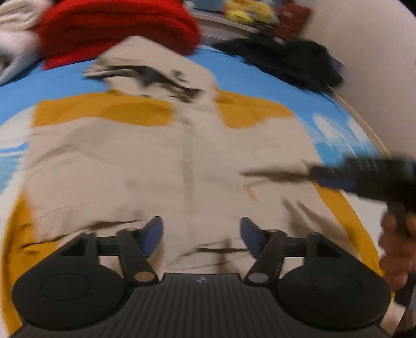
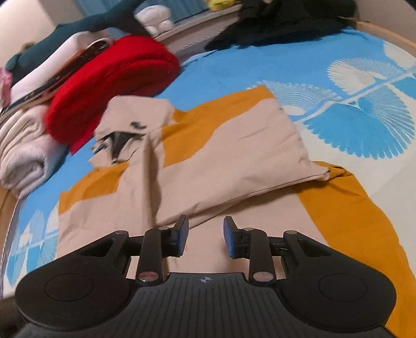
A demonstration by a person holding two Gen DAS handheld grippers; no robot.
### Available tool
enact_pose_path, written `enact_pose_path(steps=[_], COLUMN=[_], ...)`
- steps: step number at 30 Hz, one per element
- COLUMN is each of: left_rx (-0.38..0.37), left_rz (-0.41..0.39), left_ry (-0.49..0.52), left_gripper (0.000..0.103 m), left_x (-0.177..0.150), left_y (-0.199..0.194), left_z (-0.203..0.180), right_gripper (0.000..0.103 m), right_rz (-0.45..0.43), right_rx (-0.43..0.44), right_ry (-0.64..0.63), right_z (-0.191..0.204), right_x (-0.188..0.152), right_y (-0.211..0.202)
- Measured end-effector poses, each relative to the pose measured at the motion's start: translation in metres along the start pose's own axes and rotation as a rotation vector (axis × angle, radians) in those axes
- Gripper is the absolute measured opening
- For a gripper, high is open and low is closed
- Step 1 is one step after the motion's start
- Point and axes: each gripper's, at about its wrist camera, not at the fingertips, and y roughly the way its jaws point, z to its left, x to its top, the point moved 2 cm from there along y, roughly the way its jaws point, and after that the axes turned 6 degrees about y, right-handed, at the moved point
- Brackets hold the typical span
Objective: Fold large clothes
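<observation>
A large beige and mustard garment (image 1: 182,156) lies spread flat on the blue patterned bedspread (image 1: 247,75), collar end toward the far side. In the right wrist view the garment (image 2: 234,156) has one beige sleeve (image 2: 273,145) folded across its body. My left gripper (image 1: 201,234) hovers open over the near part of the beige cloth, nothing between its blue pads. My right gripper (image 2: 206,234) is open a narrower way above the beige cloth near the folded sleeve, also empty. In the left wrist view the right gripper (image 1: 316,174) shows blurred at the right, held by a hand (image 1: 395,249).
A folded red knit (image 2: 111,85) and a stack of pale folded clothes (image 2: 23,153) sit at the far left of the bed. A heap of black clothes (image 2: 280,23) lies at the far right. Plush toys (image 2: 156,18) stand on a ledge behind the bed.
</observation>
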Motion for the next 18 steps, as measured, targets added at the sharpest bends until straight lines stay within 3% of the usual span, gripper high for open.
enact_pose_path(steps=[2, 7, 11, 13, 14, 15, 18], left_rx=[0.012, 0.052, 0.144, 0.177, 0.197, 0.218, 0.266], left_rz=[0.006, 0.075, 0.105, 0.088, 0.076, 0.057, -0.075], left_ry=[0.048, 0.093, 0.168, 0.17, 0.168, 0.158, 0.047], left_gripper=[0.089, 0.089, 0.084, 0.059, 0.025, 0.008, 0.007], left_x=[-0.003, -0.014, -0.02, -0.018, -0.015, -0.011, 0.008], left_y=[0.015, 0.05, 0.062, 0.058, 0.054, 0.047, 0.009], left_z=[-0.02, -0.044, -0.05, -0.047, -0.043, -0.036, -0.005], right_gripper=[0.031, 0.031, 0.031, 0.031, 0.031, 0.031, 0.031], right_rz=[0.01, 0.016, 0.025, 0.031, 0.039, 0.047, 0.073], right_rx=[0.006, 0.002, 0.011, 0.003, -0.001, -0.005, 0.008], right_ry=[0.047, 0.112, 0.12, 0.127, 0.138, 0.156, 0.219], right_z=[-0.005, -0.013, -0.017, -0.02, -0.022, -0.024, -0.03], right_x=[0.006, 0.017, 0.021, 0.021, 0.02, 0.02, 0.019], right_y=[0.006, 0.014, 0.018, 0.023, 0.027, 0.03, 0.038])
